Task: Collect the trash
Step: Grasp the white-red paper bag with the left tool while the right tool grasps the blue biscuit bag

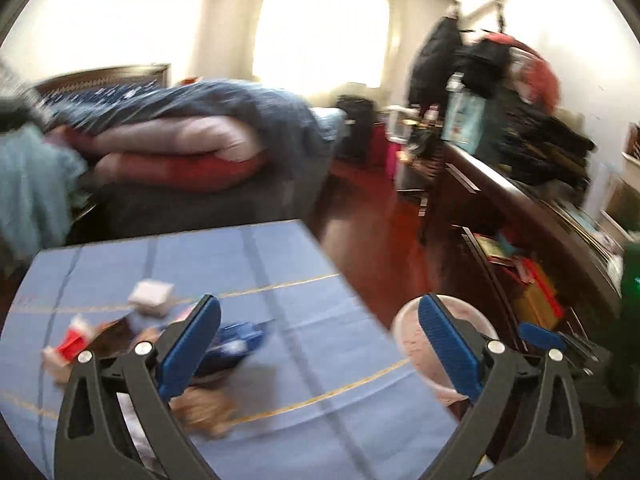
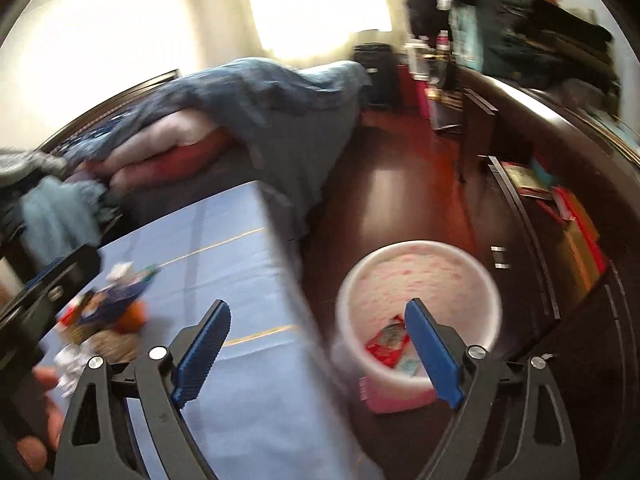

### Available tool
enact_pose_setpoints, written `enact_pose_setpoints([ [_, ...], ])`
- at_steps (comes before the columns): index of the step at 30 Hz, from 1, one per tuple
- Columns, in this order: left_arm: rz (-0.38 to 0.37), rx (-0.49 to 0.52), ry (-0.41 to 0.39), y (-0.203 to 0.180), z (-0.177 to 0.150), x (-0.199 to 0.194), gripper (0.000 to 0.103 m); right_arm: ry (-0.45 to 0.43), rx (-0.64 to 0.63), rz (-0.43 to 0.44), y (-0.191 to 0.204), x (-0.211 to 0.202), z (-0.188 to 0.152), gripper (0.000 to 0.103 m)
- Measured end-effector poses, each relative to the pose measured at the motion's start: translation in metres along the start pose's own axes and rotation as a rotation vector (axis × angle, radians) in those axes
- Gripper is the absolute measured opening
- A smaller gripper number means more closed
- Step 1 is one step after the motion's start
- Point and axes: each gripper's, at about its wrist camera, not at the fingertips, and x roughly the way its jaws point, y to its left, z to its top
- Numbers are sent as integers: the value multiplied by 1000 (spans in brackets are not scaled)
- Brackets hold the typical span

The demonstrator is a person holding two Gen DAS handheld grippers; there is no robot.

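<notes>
Two grippers, both tilted downward, jaws spread wide, nothing held. Left gripper (image 1: pixel 320 344): above the table's (image 1: pixel 120 264) right edge. Right gripper (image 2: pixel 318 344): straddling that edge, one finger (image 2: pixel 430 356) over the bin (image 2: pixel 416 256) on the floor. Trash (image 1: pixel 156 300): blurred heap near the table's left edge; red wrapper (image 2: pixel 384 346) inside bin.
</notes>
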Motion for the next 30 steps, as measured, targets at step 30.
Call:
enact_pose_setpoints([
  [30,405,-214,332,268,-41,55,68,111,-273,134,171,13,-24,92],
])
